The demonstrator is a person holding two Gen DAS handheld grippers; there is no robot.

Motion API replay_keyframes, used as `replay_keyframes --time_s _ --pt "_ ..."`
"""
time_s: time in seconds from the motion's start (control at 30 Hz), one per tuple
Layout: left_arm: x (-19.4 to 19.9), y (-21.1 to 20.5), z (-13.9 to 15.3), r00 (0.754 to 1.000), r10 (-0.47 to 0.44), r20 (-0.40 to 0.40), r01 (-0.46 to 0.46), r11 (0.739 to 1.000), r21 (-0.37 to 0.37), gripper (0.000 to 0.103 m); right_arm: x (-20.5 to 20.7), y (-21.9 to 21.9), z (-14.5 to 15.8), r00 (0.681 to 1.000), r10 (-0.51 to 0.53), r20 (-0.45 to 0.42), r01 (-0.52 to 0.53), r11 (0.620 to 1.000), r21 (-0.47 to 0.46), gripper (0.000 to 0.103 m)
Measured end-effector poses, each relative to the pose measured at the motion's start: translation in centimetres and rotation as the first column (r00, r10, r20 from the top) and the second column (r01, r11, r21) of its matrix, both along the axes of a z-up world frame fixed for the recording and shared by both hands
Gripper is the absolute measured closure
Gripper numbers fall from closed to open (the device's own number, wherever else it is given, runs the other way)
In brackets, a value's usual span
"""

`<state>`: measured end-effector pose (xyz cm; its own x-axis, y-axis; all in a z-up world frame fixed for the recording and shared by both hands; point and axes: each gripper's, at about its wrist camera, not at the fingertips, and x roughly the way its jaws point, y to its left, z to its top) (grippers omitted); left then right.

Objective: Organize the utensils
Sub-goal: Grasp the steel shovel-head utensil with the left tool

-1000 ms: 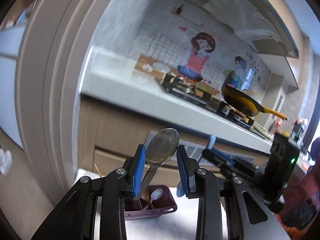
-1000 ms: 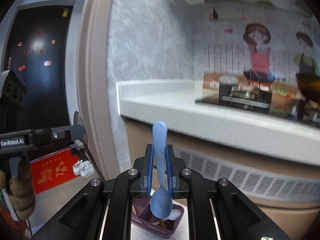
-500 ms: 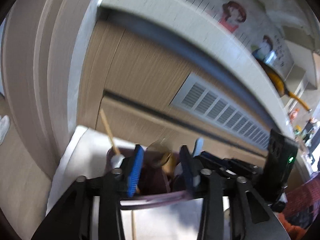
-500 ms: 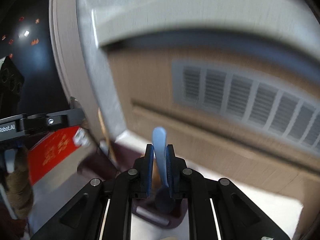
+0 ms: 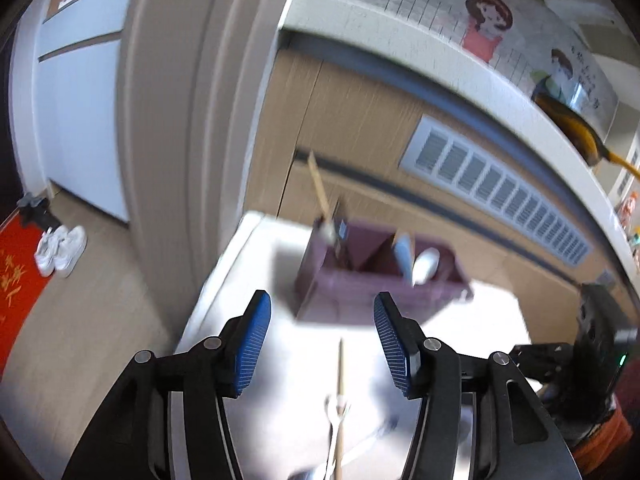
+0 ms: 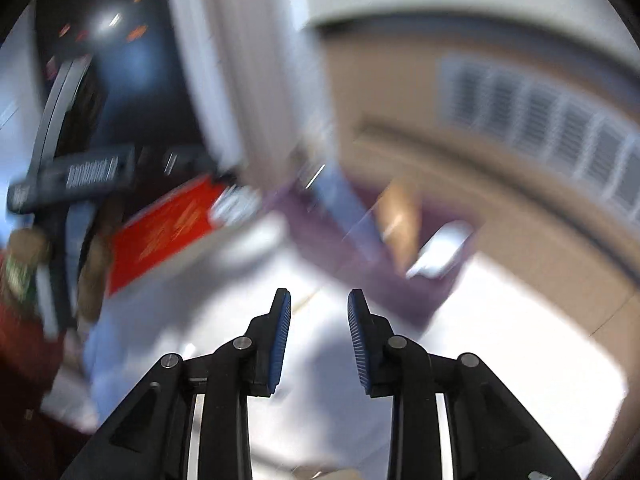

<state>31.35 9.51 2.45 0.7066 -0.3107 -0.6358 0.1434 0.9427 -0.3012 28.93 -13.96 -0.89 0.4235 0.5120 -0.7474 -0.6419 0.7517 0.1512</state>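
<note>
White desk (image 5: 248, 280) fills both my views, a purple utensil holder (image 5: 376, 280) standing at its far edge. Motion blur smears its contents. Nearer, one chopstick (image 5: 340, 392) runs out of frame. Left tool (image 5: 322, 340) and right tool (image 6: 319, 332) gape, empty.

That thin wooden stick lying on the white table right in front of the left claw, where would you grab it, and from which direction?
Grip the wooden stick around mid-shaft, coming down from above. It lies flat on the white table, pointing away along the left gripper, whose jaws stand open either side of it, so they could close across its thin width. Its near end is blurred and tangled with a metal utensil, so I'd avoid that end.
</note>
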Motion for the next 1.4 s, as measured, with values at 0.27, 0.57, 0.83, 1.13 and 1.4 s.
replay_keyframes --time_s 0.27,0.57,0.83,1.13,1.4 --pt "-5.4 -0.4 -6.5 0.987 -0.064 -0.148 0.081 0.990 0.112 0.048 -6.4 3.8 -6.3 0.994 0.108 -0.026 -0.111 0.975 -0.191 0.075" --pt "-4.8 -3.3 -7.9 0.971 -0.167 -0.172 0.186 0.977 0.102 0.048 -5.7 0.0 -7.5 0.997 -0.032 -0.066 0.018 0.981 -0.194 0.073" --pt "-1.0 -7.9 -9.3 0.959 -0.192 -0.207 0.244 0.933 0.265 0.049 -5.7 -1.8 -7.4 0.993 -0.091 -0.074 0.081 0.988 -0.133 0.073" --pt "1.4 -8.1 -10.8 0.949 -0.121 -0.291 0.194 0.952 0.238 0.072 -6.4 -1.9 -7.6 0.995 -0.093 -0.043 0.088 0.990 -0.108 0.072" --pt "-0.2 -7.5 -9.9 0.966 -0.135 -0.221 0.184 0.957 0.223 0.079 -6.7 -2.2 -7.7 0.984 -0.110 -0.142 0.109 0.994 -0.013 0.051"
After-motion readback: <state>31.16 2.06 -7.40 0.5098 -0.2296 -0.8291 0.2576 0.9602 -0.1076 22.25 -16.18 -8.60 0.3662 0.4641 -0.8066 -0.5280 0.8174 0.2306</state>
